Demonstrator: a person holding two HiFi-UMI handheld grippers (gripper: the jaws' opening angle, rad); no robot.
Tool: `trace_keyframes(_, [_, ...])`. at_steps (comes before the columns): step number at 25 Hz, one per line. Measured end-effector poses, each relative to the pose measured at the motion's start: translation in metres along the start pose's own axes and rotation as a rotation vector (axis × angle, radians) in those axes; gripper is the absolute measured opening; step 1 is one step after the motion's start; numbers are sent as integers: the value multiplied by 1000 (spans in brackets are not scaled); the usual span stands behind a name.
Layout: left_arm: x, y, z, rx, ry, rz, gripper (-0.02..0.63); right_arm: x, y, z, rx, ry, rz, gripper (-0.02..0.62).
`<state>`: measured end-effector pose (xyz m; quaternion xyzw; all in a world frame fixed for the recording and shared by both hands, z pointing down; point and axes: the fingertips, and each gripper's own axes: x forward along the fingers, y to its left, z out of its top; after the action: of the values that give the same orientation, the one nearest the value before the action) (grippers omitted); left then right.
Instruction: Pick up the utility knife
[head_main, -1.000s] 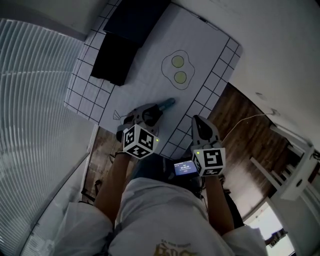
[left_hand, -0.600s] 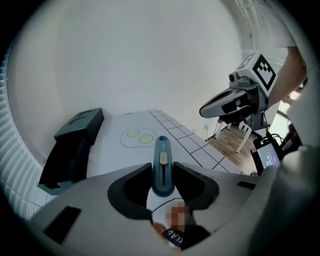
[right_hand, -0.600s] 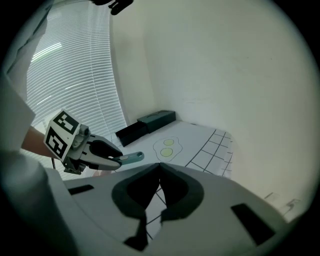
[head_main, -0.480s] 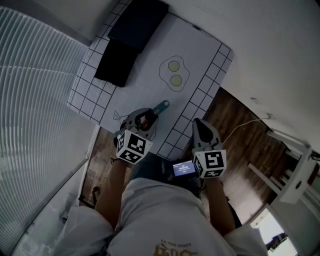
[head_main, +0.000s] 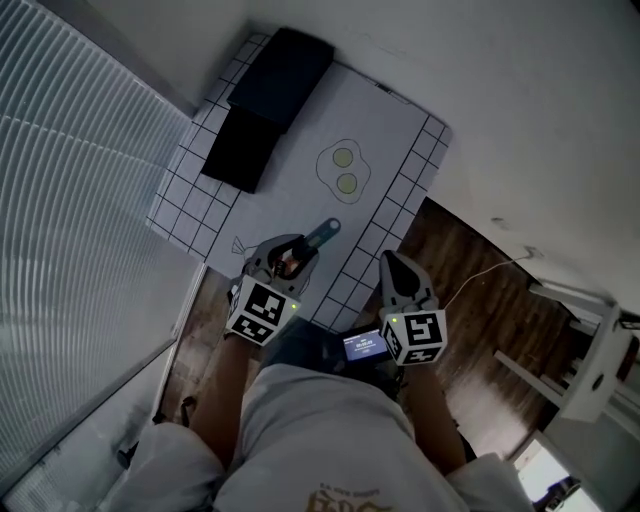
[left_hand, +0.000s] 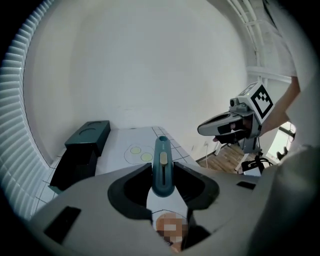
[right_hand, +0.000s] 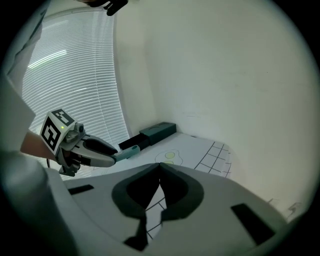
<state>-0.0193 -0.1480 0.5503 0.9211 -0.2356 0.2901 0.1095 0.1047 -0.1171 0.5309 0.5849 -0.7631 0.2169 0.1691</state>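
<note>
The utility knife (left_hand: 162, 150) is teal with a pale slider. It sticks out forward between the jaws of my left gripper (left_hand: 163, 172), which is shut on its handle. In the head view the knife (head_main: 325, 232) pokes out of the left gripper (head_main: 292, 252) above the near edge of the white table (head_main: 400, 190). My right gripper (right_hand: 160, 167) is shut with nothing in it; in the head view it (head_main: 390, 264) hangs to the right, over the wooden floor beside the table's corner.
Two dark boxes (head_main: 280, 65) (head_main: 240, 150) stand at the table's far left. A fried-egg drawing (head_main: 343, 168) marks the white mat in the middle. Window blinds (head_main: 80, 200) run along the left. A cable (head_main: 490, 255) lies on the floor.
Both grippers have risen, the left one carrying the knife up off the table. The table now looks smaller and farther off in the head view.
</note>
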Motion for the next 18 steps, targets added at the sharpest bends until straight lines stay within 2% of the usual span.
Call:
trace_keyframes(5, [-8, -7, 19, 23, -40, 5, 143, -7, 0, 16, -13, -42, 4, 6])
trace_keyframes(18, [-48, -11, 59, 45, -119, 81, 143, -30, -2, 63, -55, -167, 3, 6])
